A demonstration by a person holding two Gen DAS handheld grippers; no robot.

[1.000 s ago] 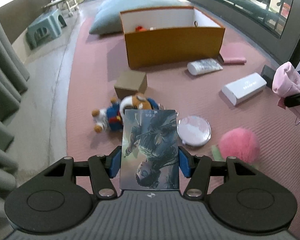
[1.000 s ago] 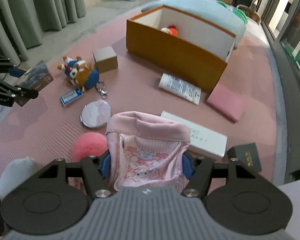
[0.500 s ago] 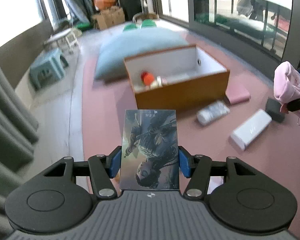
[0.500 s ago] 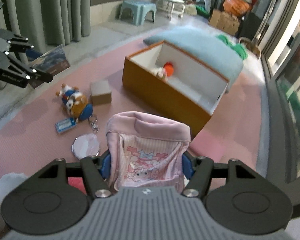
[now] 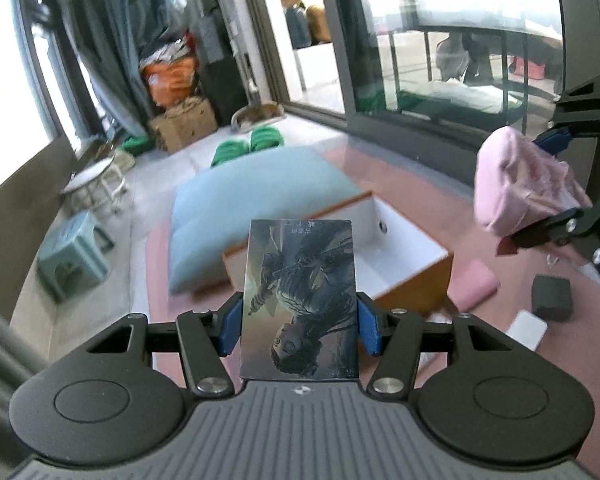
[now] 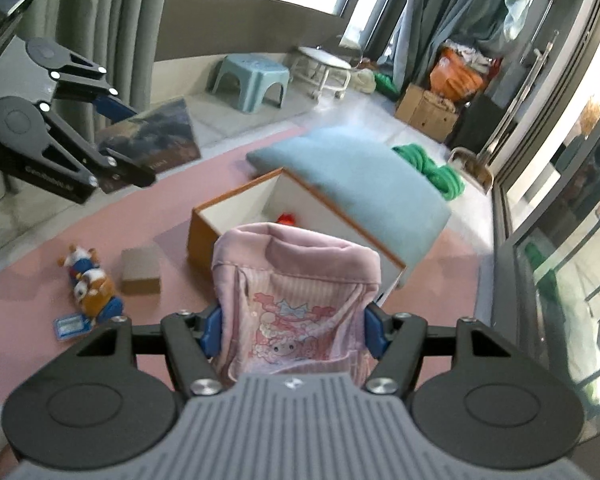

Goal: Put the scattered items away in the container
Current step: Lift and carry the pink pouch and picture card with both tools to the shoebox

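Observation:
My left gripper is shut on a dark illustrated card, held high above the pink mat; it also shows in the right wrist view. My right gripper is shut on a pink cartoon pouch, seen in the left wrist view at the right. The orange box with white inside stands ahead of and below both grippers, open on top, with a red item inside.
On the mat lie a plush toy, a small brown box, a blue tag, a pink pad, a black box and a white box. A blue cushion lies behind the box. Stools stand left.
Both grippers have risen and tilted up with their items still held. The box has come closer and lower in both views; the floor items have dropped out of the left view.

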